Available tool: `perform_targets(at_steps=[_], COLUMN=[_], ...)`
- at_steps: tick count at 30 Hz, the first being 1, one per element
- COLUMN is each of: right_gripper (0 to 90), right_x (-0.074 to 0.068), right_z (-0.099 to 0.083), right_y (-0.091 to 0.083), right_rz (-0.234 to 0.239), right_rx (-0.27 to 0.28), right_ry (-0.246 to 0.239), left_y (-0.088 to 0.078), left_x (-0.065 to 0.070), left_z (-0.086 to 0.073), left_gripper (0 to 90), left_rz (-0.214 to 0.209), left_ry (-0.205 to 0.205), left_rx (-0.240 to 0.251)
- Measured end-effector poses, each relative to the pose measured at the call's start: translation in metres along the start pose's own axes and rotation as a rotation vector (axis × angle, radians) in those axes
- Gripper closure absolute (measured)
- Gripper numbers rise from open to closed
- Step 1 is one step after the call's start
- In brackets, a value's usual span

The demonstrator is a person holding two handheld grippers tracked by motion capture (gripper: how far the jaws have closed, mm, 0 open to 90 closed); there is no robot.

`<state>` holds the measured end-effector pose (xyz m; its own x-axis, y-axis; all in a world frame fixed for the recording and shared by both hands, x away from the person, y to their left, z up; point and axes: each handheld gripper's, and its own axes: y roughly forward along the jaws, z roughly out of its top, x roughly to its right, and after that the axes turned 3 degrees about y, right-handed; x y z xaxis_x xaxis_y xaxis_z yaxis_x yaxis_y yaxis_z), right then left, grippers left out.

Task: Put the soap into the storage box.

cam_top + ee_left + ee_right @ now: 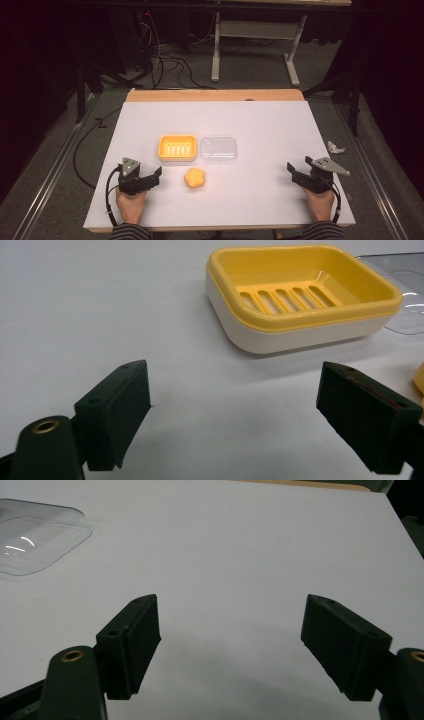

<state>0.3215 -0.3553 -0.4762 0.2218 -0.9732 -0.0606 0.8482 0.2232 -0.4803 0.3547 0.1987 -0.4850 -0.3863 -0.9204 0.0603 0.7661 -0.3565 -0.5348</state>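
Soap [195, 178] lay on the table just in front of the dish [177, 147], lid [218, 149] beside that. Left gripper [156, 174] nearest, both released, empty. I judged: approach low, straddle soap squarely, clench gently.

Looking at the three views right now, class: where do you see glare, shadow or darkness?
High view: the white table is brightly lit and the room beyond is dark. Left gripper view: the yellow soap dish casts a soft shadow toward the camera. Right gripper view: a bright glint on the clear lid, and faint shadow under the open right tongs.
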Motion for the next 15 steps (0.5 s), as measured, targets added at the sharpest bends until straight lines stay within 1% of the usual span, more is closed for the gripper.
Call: perform_targets(at_steps=[4, 6, 10, 12, 15], right_gripper=[23.8, 23.8, 23.8, 23.8, 23.9], right_x=[-0.0004, -0.0007, -0.0017, -0.0019, -0.0013], right_z=[0.0000, 0.0000, 0.0003, 0.0002, 0.0002], right_y=[-0.0002, 0.0000, 0.0008, 0.0004, 0.0005], right_rz=[0.002, 0.003, 0.001, -0.003, -0.011], right_rx=[-0.001, 0.001, -0.009, -0.007, -0.003], right_ry=[0.001, -0.008, -0.011, -0.012, -0.006], left_y=[0.0000, -0.0003, 0.0009, 0.0012, 0.0009], left_x=[0.0001, -0.0002, -0.0018, -0.0026, -0.0034], left_z=[0.0001, 0.0002, 0.0011, 0.0017, 0.0022], left_gripper=[14.9, 15.0, 15.6, 15.9, 16.1], left_rz=[-0.001, 0.001, 0.001, -0.003, -0.015], left_ry=[0.002, -0.005, -0.019, -0.030, -0.033], left_rx=[0.000, 0.004, -0.012, -0.015, -0.018])
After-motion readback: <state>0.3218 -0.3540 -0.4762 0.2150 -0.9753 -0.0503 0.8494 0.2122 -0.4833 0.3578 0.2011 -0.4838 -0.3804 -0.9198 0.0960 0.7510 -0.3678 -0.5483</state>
